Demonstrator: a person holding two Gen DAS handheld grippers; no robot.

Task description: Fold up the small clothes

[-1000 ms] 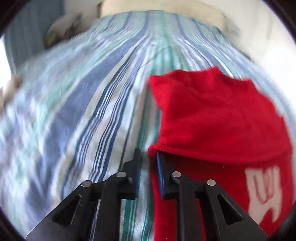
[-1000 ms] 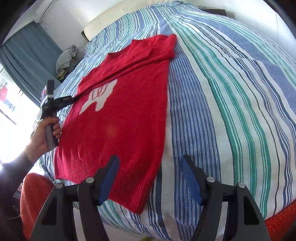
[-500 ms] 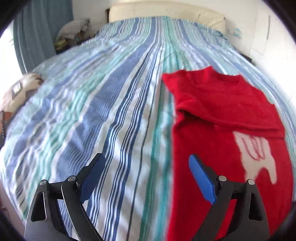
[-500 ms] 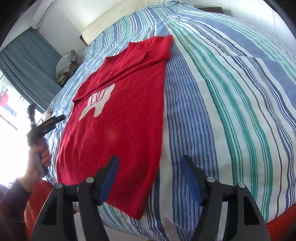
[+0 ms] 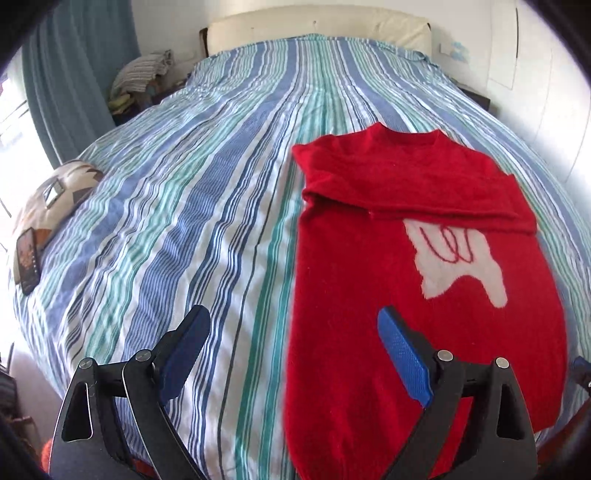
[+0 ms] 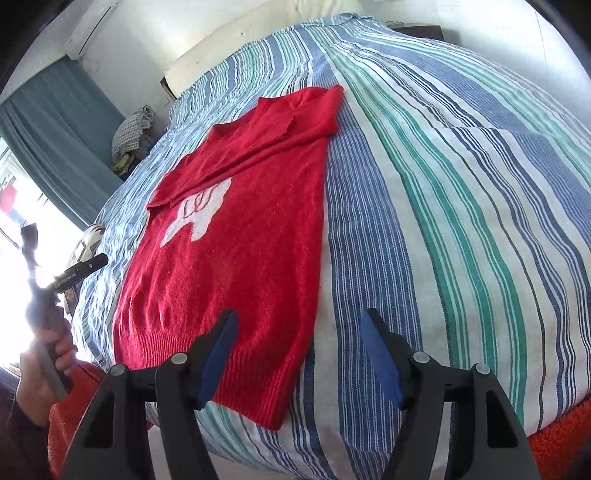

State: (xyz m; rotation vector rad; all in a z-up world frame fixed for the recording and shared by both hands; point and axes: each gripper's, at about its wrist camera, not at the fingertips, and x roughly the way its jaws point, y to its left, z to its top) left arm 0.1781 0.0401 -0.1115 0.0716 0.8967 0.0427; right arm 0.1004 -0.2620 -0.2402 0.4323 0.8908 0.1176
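Note:
A red knit sweater (image 5: pixel 399 280) with a white motif lies flat on the striped bed (image 5: pixel 192 192), both sleeves folded across its chest. It also shows in the right wrist view (image 6: pixel 240 251). My left gripper (image 5: pixel 291 343) is open and empty, above the sweater's left edge near the hem. My right gripper (image 6: pixel 299 350) is open and empty, hovering over the sweater's hem corner (image 6: pixel 269 398) at the bed's near edge. The left gripper also shows in the right wrist view (image 6: pixel 79 271), held in a hand off the bed's left side.
A patterned cushion (image 5: pixel 55 192) and a dark phone (image 5: pixel 27 258) lie at the bed's left edge. A pile of cloth (image 5: pixel 142 75) sits by the blue curtain (image 5: pixel 81 62). A headboard (image 5: pixel 317 24) stands at the far end. An orange rug (image 6: pixel 554 439) lies below the bed.
My left gripper let go of the folded sleeve, opened, and pulled back toward the sweater's hem. My right gripper stayed open near the hem corner.

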